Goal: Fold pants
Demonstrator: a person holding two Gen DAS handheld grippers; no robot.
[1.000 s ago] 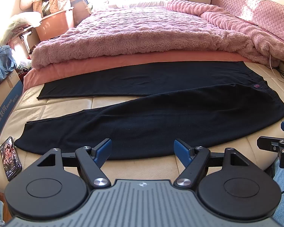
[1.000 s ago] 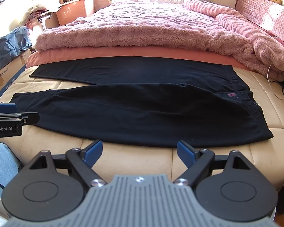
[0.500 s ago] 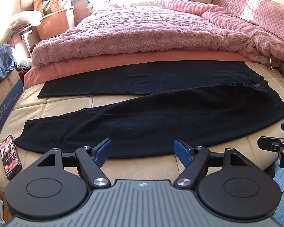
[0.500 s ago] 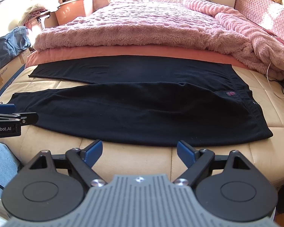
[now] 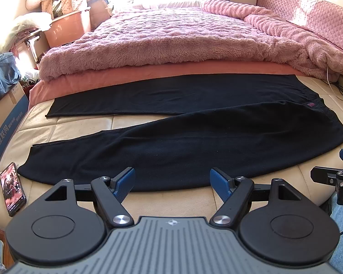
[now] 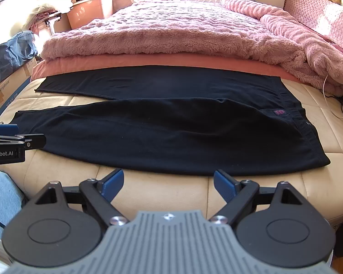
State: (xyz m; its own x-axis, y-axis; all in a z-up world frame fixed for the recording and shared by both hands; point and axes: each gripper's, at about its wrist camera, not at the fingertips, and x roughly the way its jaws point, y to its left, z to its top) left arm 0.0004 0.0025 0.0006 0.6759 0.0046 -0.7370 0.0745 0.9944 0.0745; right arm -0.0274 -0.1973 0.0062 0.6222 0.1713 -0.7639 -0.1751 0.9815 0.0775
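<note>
While both grippers hover at the near edge with fingers spread wide, the pants [image 5: 194, 141] lie flat on the bed [image 5: 167, 196], untouched.

Waistband lies to the right, legs run left and splay apart — the far leg lies along a salmon sheet [image 5: 130, 77], the near one angles toward a phone [image 5: 12, 188] resting face up at the bed's left corner, just beyond the cuff. The left gripper [image 5: 172, 181] sits over the near leg's lower hem; the right gripper [image 6: 168, 185] faces the hip end, holding nothing. A fluffy pink blanket [image 5: 171, 43] is heaped behind the sheet, close to the far leg. A white cable [image 6: 331, 96] trails on the mattress right of the waistband — apart from the cloth. Boxes [image 5: 6, 116] and a blue bag [image 6: 11, 54] stand left of the bed.
</note>
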